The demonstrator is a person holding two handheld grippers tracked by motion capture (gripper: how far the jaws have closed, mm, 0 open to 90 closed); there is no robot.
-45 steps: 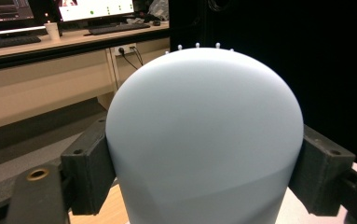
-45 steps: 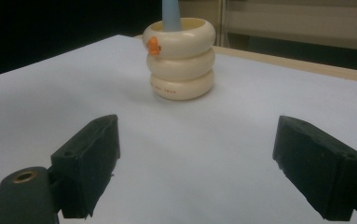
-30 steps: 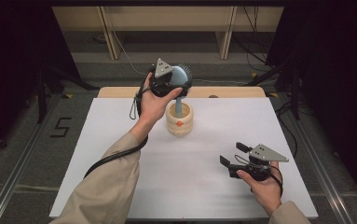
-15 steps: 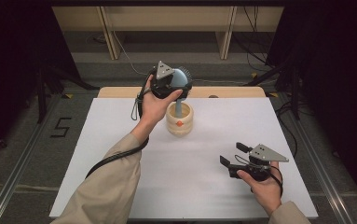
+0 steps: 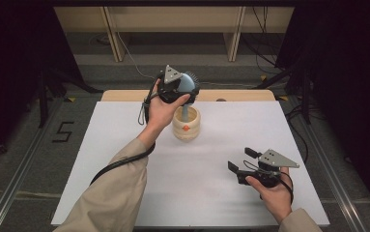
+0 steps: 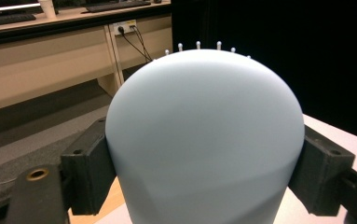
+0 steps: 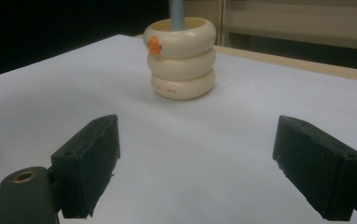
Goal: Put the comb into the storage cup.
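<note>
Nothing has moved: my left gripper point(image 5: 178, 87) still pinches the brush point(image 6: 204, 140) above the holder point(image 5: 186, 124); my right gripper point(image 5: 238, 162) stays spread.

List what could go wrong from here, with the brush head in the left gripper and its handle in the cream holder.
1. The left gripper clamps the hairbrush on its smooth, rounded head, so it may slip or twist in the jaws.
2. The handle stands in the cream ringed holder, which nothing steadies; a tilted pull could tip or drag it.
3. The right gripper sits open and apart, too far to catch it.
</note>
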